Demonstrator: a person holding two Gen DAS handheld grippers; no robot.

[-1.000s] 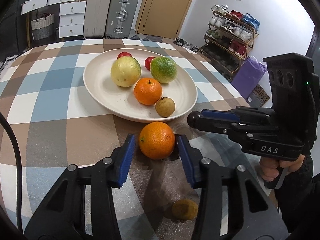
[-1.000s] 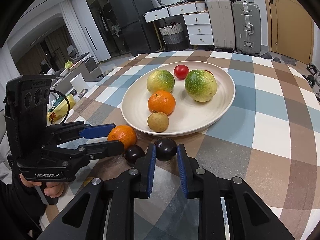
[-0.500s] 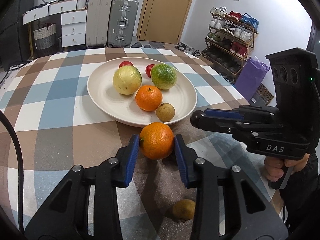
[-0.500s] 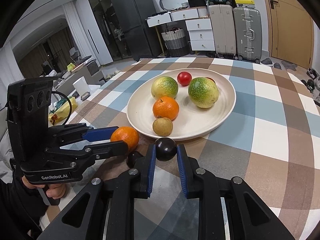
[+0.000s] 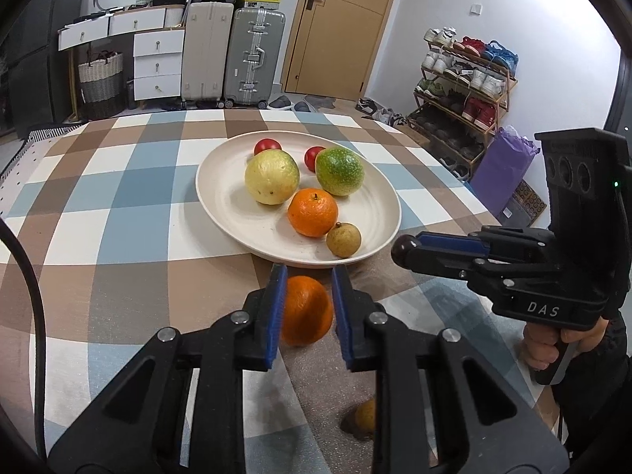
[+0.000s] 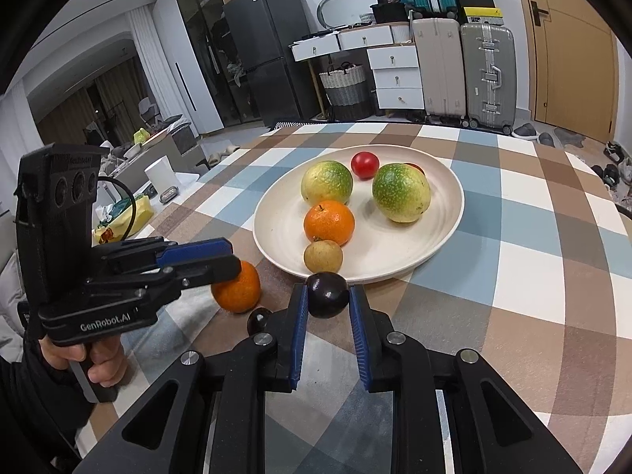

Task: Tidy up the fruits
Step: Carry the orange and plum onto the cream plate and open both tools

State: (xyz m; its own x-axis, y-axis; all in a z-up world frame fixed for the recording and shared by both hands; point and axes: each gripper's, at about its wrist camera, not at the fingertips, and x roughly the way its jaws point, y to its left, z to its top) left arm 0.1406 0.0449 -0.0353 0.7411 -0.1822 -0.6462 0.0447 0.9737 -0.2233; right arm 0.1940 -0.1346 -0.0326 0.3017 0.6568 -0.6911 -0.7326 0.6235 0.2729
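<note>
Left wrist view: the left gripper (image 5: 306, 290) pinches an orange (image 5: 306, 310) just off the plate (image 5: 221, 201) near edge; a small brown fruit (image 5: 365, 416) is half hidden behind its finger. Right wrist view: the right gripper (image 6: 327, 296) pinches a dark plum (image 6: 328, 294) beside the plate rim; another dark fruit (image 6: 257, 320) sits partly hidden behind the left finger.

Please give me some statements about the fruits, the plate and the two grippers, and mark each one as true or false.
1. The left gripper is shut on an orange. True.
2. The right gripper holds a red tomato. False: it holds a dark plum.
3. The plate holds two oranges. False: one only.
4. A second dark plum lies on the table. True.
5. The plate stands empty. False: six fruits lie on it.
</note>
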